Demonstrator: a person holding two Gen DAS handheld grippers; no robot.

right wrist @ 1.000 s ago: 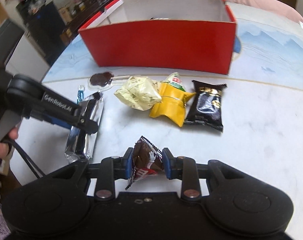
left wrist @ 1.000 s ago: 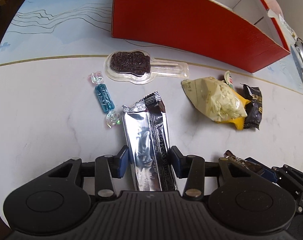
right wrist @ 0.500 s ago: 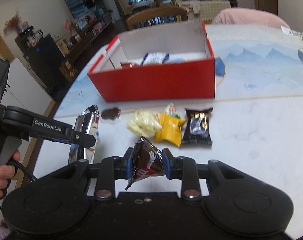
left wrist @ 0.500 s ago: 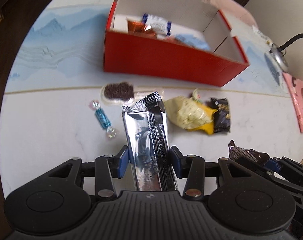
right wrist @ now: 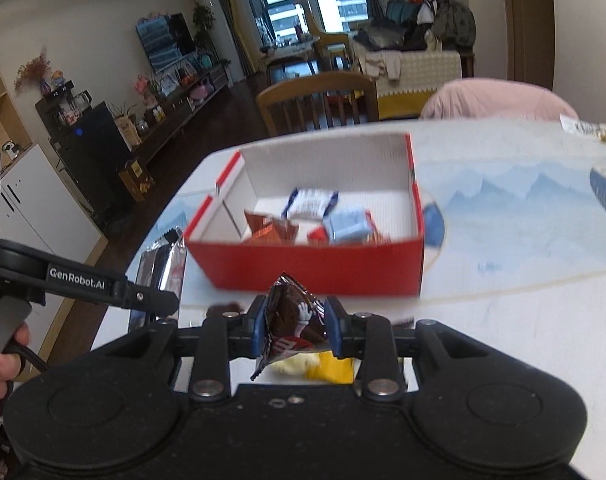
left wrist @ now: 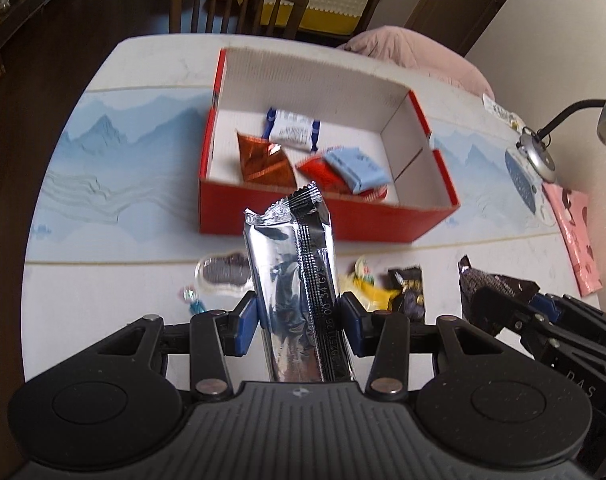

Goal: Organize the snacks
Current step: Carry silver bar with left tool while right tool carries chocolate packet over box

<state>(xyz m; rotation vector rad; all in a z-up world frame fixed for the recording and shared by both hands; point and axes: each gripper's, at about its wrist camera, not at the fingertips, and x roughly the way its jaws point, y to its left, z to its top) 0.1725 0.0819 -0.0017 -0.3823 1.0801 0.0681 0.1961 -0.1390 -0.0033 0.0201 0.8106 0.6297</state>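
Observation:
My left gripper (left wrist: 299,320) is shut on a silver foil snack bar (left wrist: 295,280) and holds it upright above the table, in front of the red box (left wrist: 323,216). My right gripper (right wrist: 295,326) is shut on a brown candy packet (right wrist: 293,320), also raised before the red box (right wrist: 315,268). The box holds several snacks: a white-blue packet (left wrist: 293,130), a copper packet (left wrist: 263,160), a light blue packet (left wrist: 353,164). On the table lie a chocolate in clear plastic (left wrist: 223,274), a blue candy (left wrist: 195,304), a yellow packet (left wrist: 367,288) and a black packet (left wrist: 409,290).
A wooden chair (left wrist: 239,4) stands behind the table. A desk lamp (left wrist: 543,148) and a pink booklet (left wrist: 579,236) sit at the right edge. A pink cushion (right wrist: 499,100) lies at the far side. The left gripper also shows in the right wrist view (right wrist: 143,294).
Both grippers have risen from the table with their snacks and tilted toward the red box, so its inside now shows. The snacks on the table have not moved.

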